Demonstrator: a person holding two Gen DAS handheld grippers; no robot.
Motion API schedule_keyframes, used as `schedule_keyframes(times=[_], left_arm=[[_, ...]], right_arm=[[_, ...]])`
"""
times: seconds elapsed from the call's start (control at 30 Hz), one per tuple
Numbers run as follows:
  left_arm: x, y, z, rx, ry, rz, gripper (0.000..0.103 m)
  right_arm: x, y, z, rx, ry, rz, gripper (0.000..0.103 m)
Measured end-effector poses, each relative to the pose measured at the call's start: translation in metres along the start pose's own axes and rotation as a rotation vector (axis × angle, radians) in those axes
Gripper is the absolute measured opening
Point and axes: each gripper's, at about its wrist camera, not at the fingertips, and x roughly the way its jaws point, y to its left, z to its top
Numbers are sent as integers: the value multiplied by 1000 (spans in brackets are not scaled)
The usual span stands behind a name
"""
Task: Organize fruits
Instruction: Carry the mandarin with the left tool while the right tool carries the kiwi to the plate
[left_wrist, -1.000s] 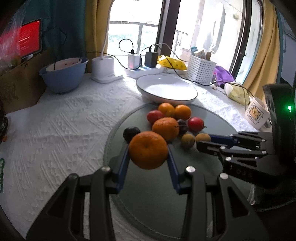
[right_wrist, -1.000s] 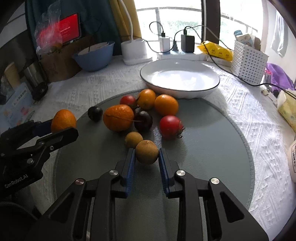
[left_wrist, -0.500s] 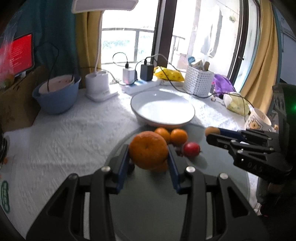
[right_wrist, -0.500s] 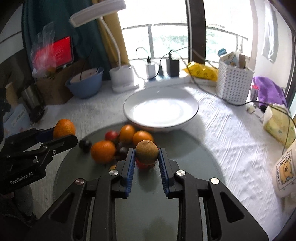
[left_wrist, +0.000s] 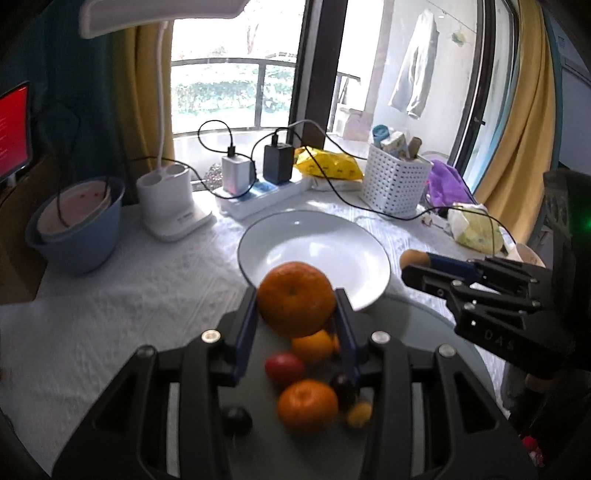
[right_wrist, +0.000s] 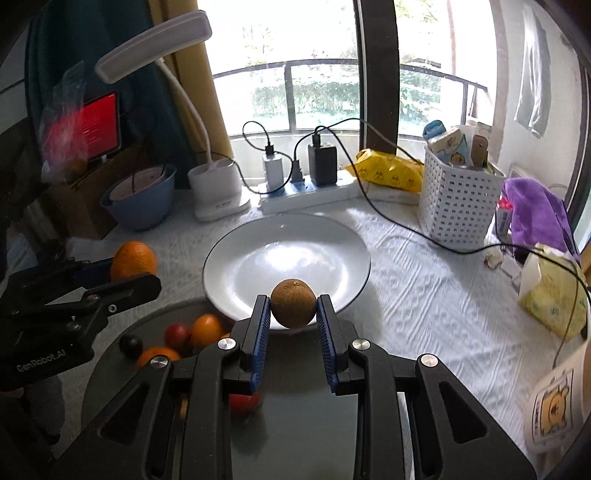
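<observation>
Left tongs (left_wrist: 296, 314) clamped on orange (left_wrist: 296, 298), stem dimple facing camera, right tongs (right_wrist: 293, 314) gripping round brown fruit (right_wrist: 293, 302), stem end upward

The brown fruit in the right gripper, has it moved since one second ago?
Yes. The brown fruit, then low on the grey mat among the other fruits, is now lifted and carried forward to the white plate's near rim.

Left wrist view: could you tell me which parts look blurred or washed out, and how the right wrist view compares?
Left wrist view: the loose fruits low on the mat are soft, the held orange sharper; the window blows out white. Right wrist view: the brown fruit is crisp, glare streaks the plate, and the red bag at left smears. Both bend straight lines.
</observation>
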Motion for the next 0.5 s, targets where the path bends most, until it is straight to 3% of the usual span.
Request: schedule_keyframes(times=[0.5], left_arm=[[68,24,44,-31,72,8,41]], right_arm=[[46,-27,23,24,28,-13,27]])
